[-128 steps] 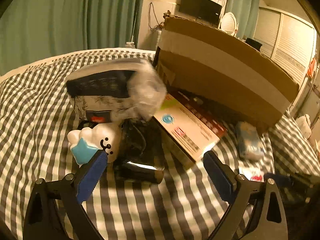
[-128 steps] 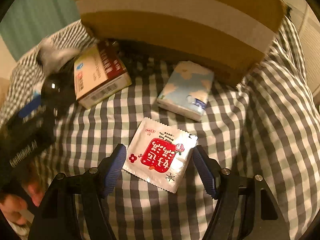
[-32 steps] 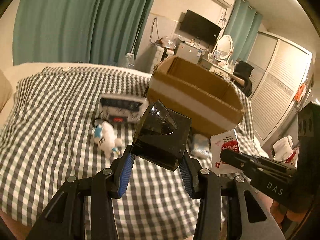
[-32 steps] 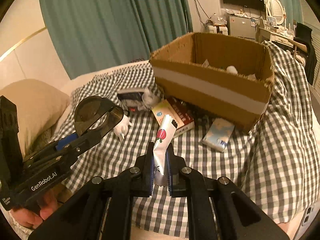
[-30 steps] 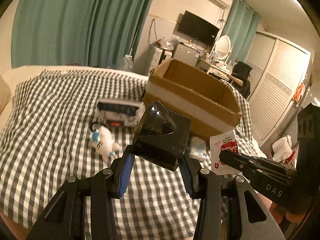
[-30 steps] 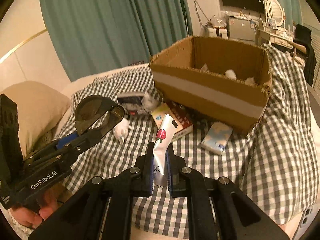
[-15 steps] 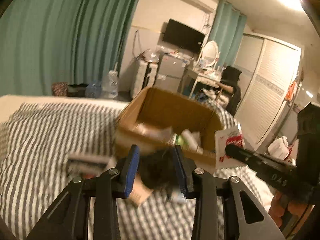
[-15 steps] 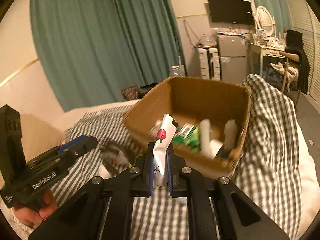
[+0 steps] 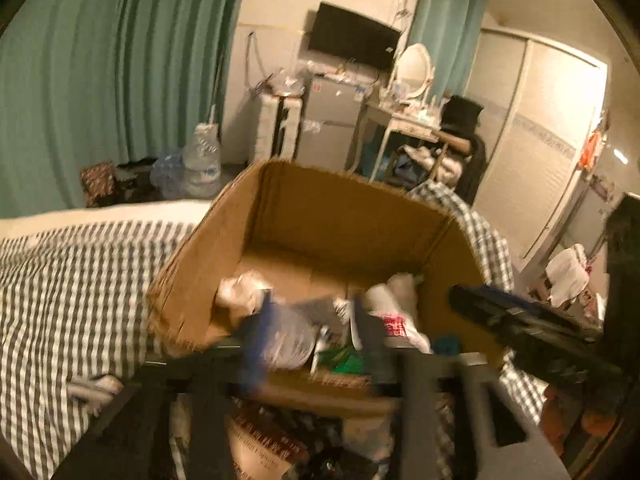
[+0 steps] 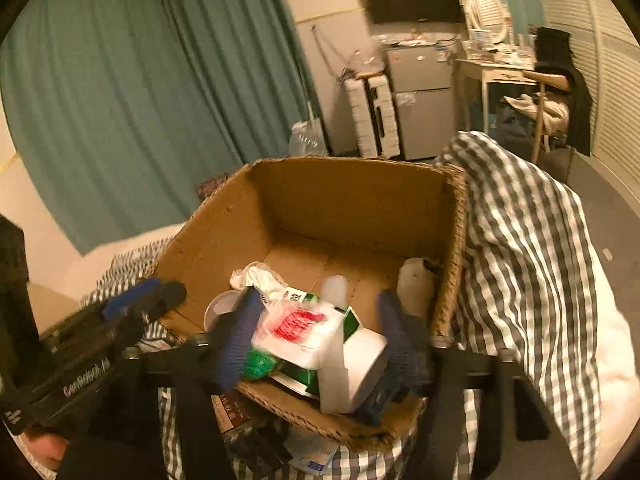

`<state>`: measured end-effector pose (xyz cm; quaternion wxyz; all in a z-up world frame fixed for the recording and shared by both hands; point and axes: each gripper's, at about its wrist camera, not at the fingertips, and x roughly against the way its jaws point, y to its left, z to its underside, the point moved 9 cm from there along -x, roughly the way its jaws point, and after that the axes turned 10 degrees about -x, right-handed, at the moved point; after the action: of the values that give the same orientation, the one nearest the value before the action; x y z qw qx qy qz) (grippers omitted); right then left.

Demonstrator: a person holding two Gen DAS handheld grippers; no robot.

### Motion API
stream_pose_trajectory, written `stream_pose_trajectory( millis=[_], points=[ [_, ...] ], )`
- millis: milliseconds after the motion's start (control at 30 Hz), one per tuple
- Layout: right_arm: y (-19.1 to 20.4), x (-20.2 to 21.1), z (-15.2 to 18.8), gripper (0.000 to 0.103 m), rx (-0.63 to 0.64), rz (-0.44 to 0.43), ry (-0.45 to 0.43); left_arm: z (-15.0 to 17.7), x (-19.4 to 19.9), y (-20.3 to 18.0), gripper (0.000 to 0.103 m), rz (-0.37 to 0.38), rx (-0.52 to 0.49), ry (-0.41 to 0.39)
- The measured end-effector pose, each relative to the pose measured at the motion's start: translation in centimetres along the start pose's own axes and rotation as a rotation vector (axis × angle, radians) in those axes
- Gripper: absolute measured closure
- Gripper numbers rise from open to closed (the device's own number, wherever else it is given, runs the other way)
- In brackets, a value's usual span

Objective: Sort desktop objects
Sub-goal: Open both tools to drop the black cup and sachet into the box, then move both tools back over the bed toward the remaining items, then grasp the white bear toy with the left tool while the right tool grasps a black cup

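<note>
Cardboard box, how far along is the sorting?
Done: the cardboard box holds several items, including the red-and-white packet. In hand: nothing; right gripper and left gripper have just been opening over the box, the packet loose between the right jaws. Left: a white toy and a red carton on the checked bedcover.

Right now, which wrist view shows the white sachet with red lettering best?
The right wrist view: the white sachet with red lettering lies face-up in the brown cardboard box, between the open right gripper fingers. The left wrist view shows it smaller, blurred and partly hidden.
</note>
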<state>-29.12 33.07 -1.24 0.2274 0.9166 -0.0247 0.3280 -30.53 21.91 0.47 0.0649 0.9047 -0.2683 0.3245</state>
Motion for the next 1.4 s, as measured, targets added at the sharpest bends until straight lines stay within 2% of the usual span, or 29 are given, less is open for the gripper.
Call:
stream_pose_trajectory(
  millis=[67, 133, 267, 433, 567, 700, 833, 900, 1200, 1267, 1333, 1400],
  points=[
    [-0.3, 1.1, 0.8, 0.04, -0.022, -0.027, -0.006, 1.5, 1.2, 0.9, 0.013, -0.052, 0.012, -0.006],
    [0.1, 2.7, 1.9, 0.04, -0.006, -0.042, -0.017, 3.1, 2.6, 1.9, 0.013, -0.085, 0.005, -0.004],
    [2.1, 5.3, 5.8, 0.038, 0.073, -0.08, -0.011, 7.7, 6.6, 4.9, 0.006, -0.171, -0.014, 0.044],
    [5.3, 5.4, 12.5, 0.028, 0.2, -0.105, 0.05, 13.8, 10.1, 8.8, 0.0, -0.268, -0.004, 0.072],
    [6.5, 2.1, 17.4, 0.028, 0.258, -0.028, 0.145, 19.1, 10.5, 11.4, 0.0, -0.27, 0.096, 0.138],
    [5.2, -0.6, 18.9, 0.028, 0.195, 0.062, 0.188, 22.4, 9.6, 13.3, 0.0, -0.278, 0.214, 0.141],
    [4.1, -2.3, 19.3, 0.028, 0.139, 0.16, 0.181, 24.1, 7.1, 14.3, 0.0, -0.295, 0.316, 0.153],
    [3.7, -3.4, 19.4, 0.028, 0.11, 0.19, 0.195, 24.6, 5.4, 14.3, 0.0, -0.28, 0.353, 0.161],
    [3.8, -6.0, 19.8, 0.029, 0.121, 0.202, 0.227, 23.1, 0.9, 13.7, 0.0, -0.288, 0.27, 0.142],
    [3.8, -6.1, 20.0, 0.041, 0.147, 0.216, 0.226, 23.3, 0.2, 13.8, 0.0, -0.26, 0.29, 0.143],
    [3.8, -5.9, 20.1, 0.044, 0.157, 0.212, 0.225, 23.4, 0.0, 13.8, 0.006, -0.244, 0.305, 0.13],
    [3.7, -5.7, 20.2, 0.047, 0.147, 0.2, 0.228, 23.7, 0.0, 13.9, 0.021, -0.251, 0.304, 0.13]
  ],
)
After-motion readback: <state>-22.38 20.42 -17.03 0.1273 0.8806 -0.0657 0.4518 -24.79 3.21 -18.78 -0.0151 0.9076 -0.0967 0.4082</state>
